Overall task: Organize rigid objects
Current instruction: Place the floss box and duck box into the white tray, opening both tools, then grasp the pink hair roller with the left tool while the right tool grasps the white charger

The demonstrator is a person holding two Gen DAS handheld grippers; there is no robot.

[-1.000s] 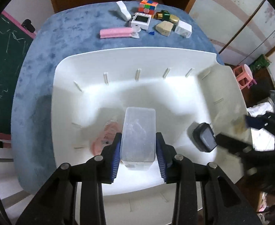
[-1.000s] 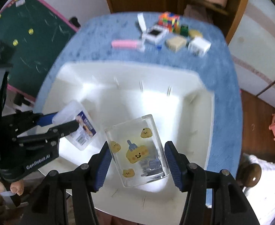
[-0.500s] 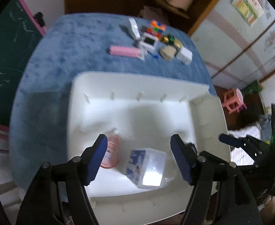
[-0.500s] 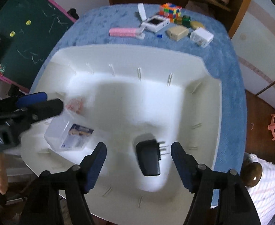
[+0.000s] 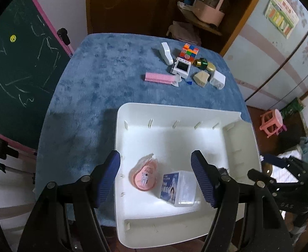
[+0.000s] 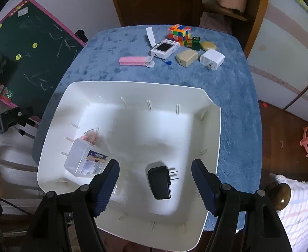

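Observation:
A white bin (image 5: 236, 138) (image 6: 210, 130) sits on the blue table. In it lie a clear plastic box with a printed label (image 5: 179, 188) (image 6: 86, 161), a pink round packet (image 5: 144, 175) (image 6: 90, 136) and a black plug adapter (image 6: 160, 181). My left gripper (image 5: 156, 178) is open and empty, held above the bin's near left part. My right gripper (image 6: 155, 187) is open and empty above the adapter. At the table's far side lie a pink comb (image 5: 159, 78) (image 6: 133, 60), a colour cube (image 5: 189, 51) (image 6: 179, 31), a small white screen device (image 5: 181, 67) (image 6: 164, 48), a beige block (image 6: 186, 57) and a white charger (image 6: 212, 58).
A white remote (image 5: 167, 53), a green bottle (image 6: 196, 43) and a gold lid (image 6: 208, 45) lie among the far objects. A green chalkboard (image 5: 13, 73) stands on the left. A pink stool (image 5: 272, 122) is on the floor at the right.
My left gripper let go of the clear box, which now lies in the bin, and rose back. My right gripper opened, is empty, and pulled back above the black adapter.

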